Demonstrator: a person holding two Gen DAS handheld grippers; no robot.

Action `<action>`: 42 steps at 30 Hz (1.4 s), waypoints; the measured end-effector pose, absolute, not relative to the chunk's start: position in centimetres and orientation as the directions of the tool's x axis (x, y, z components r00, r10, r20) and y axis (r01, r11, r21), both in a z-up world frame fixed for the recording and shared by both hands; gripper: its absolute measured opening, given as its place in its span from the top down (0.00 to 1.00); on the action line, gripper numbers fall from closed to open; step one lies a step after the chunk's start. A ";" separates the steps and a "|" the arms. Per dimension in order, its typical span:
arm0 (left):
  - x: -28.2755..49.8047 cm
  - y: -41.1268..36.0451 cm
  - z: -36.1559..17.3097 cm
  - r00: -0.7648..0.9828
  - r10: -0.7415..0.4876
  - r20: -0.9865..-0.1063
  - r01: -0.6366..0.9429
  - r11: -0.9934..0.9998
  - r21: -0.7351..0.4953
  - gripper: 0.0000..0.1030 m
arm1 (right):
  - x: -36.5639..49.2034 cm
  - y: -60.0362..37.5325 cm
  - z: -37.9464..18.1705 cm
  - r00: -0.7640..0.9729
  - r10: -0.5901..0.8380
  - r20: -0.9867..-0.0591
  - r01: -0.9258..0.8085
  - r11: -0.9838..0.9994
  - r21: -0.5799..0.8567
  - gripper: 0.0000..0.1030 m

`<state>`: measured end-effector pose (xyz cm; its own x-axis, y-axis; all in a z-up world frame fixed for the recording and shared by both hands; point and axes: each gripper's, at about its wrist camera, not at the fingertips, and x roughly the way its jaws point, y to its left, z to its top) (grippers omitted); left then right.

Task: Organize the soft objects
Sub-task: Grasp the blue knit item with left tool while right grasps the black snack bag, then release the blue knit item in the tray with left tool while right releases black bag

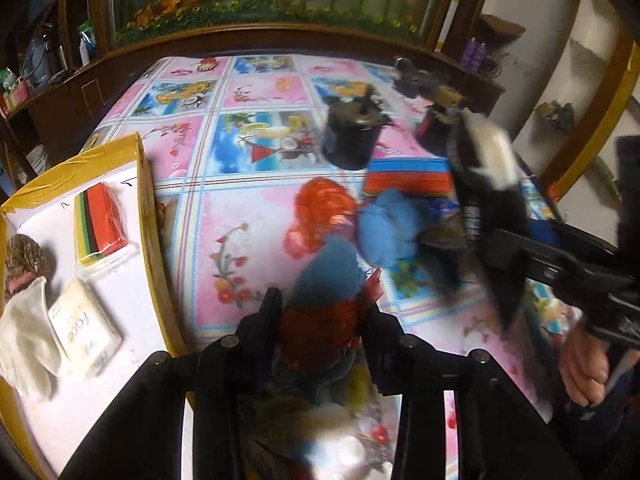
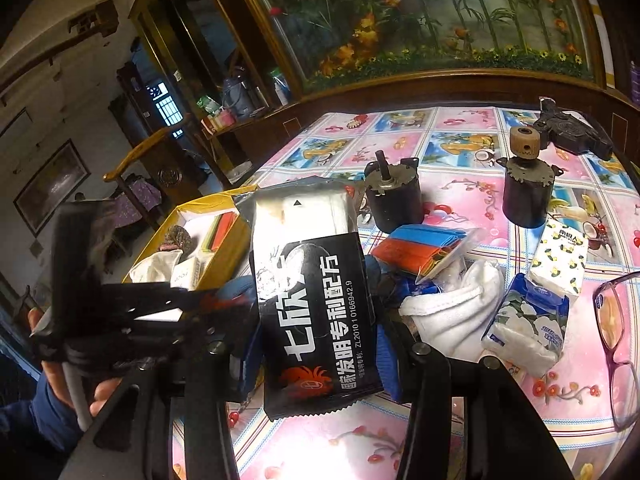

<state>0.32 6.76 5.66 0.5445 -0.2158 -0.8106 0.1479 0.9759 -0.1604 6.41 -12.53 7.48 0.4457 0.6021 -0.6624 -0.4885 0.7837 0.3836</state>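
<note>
Black packet (image 2: pixel 316 312) is clamped upright in the right gripper (image 2: pixel 320 344), above the desk (image 2: pixel 460 200). Left gripper (image 1: pixel 322 320) is clamped on a red mesh bundle (image 1: pixel 320 328). Carry each over the yellow box (image 1: pixel 144 216) wall before releasing.

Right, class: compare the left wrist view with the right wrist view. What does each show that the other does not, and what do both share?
Only the left wrist view shows the left gripper shut on a red mesh bundle and the blue sock ball.

Only the right wrist view shows the glasses, two tissue packs and the packet's printed lettering.

Both show the yellow box, the black motor and the black-and-white packet in the right gripper.
</note>
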 end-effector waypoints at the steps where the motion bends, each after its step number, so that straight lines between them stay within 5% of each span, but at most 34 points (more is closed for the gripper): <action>1: 0.0 6.6 5.9 0.546 -0.227 -0.806 0.153 0.973 -0.170 0.64 | 6.5 -12.5 7.4 0.445 0.601 -0.664 -0.486 0.785 0.385 0.49; 42: -8.1 20.7 8.5 0.696 -0.161 -0.700 -0.070 0.954 -0.290 0.64 | 5.5 -1.6 6.6 0.279 0.704 -0.653 -0.549 0.675 0.494 0.48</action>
